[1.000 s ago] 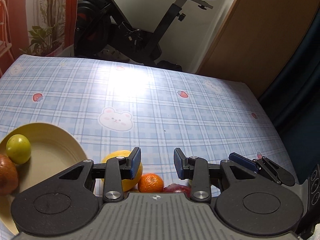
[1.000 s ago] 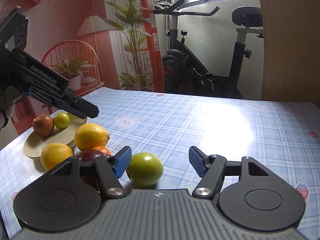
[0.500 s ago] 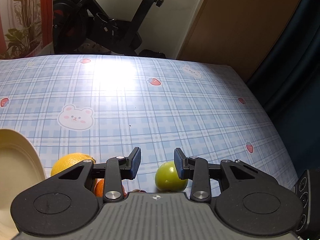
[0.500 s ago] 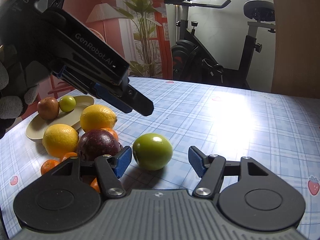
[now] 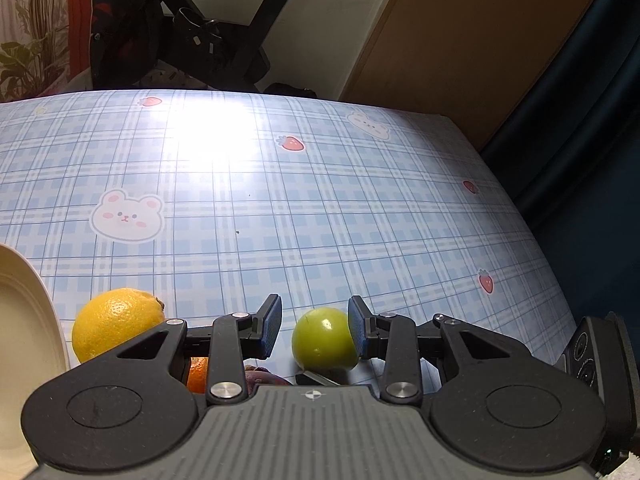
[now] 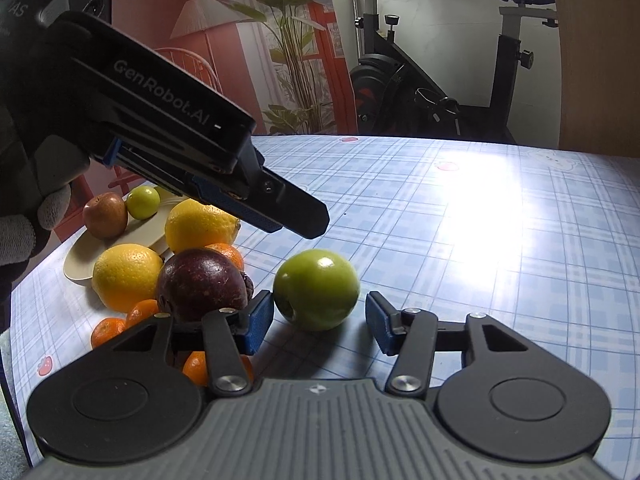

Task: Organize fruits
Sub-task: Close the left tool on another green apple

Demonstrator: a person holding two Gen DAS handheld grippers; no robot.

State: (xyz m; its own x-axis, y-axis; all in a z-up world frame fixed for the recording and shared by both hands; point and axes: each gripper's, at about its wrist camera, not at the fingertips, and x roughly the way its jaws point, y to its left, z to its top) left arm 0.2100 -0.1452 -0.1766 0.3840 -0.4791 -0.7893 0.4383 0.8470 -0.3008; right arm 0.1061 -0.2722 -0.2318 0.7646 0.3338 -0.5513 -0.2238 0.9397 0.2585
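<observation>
Two grippers work over a blue plaid tablecloth (image 6: pixel 500 240) printed with bears and strawberries. The right gripper (image 6: pixel 320 322) points at a green apple (image 6: pixel 317 289) lying on the cloth; its blue pads (image 6: pixel 258 322) stand either side of the fruit, a gap showing on both sides, and the jaws are closing without pressing on it. The left gripper (image 5: pixel 314 330) hangs above, its jaws narrowly parted and empty; in its own view the green apple (image 5: pixel 323 343) appears between the pads, but the right wrist view shows that gripper (image 6: pixel 298 216) raised well clear of the fruit. A gloved hand (image 6: pixel 24 216) holding it is cut off at the frame edge.

Left of the apple sits a dark purple fruit (image 6: pixel 201 284), touching the right gripper's left finger; its kind cannot be told for sure. Behind it lie two lemons (image 6: pixel 127 276), with several small mandarins (image 6: pixel 107 330) partly hidden beneath the gripper body. A cream plate (image 6: pixel 120 248) behind them holds a reddish-brown apple (image 6: pixel 105 215) and a small green fruit (image 6: pixel 143 202). In the left wrist view only the plate's rim (image 5: pixel 30 320), one lemon (image 5: pixel 116 322) and slivers of a mandarin and the purple fruit show. An exercise bike (image 6: pixel 420 92) stands beyond the table.
</observation>
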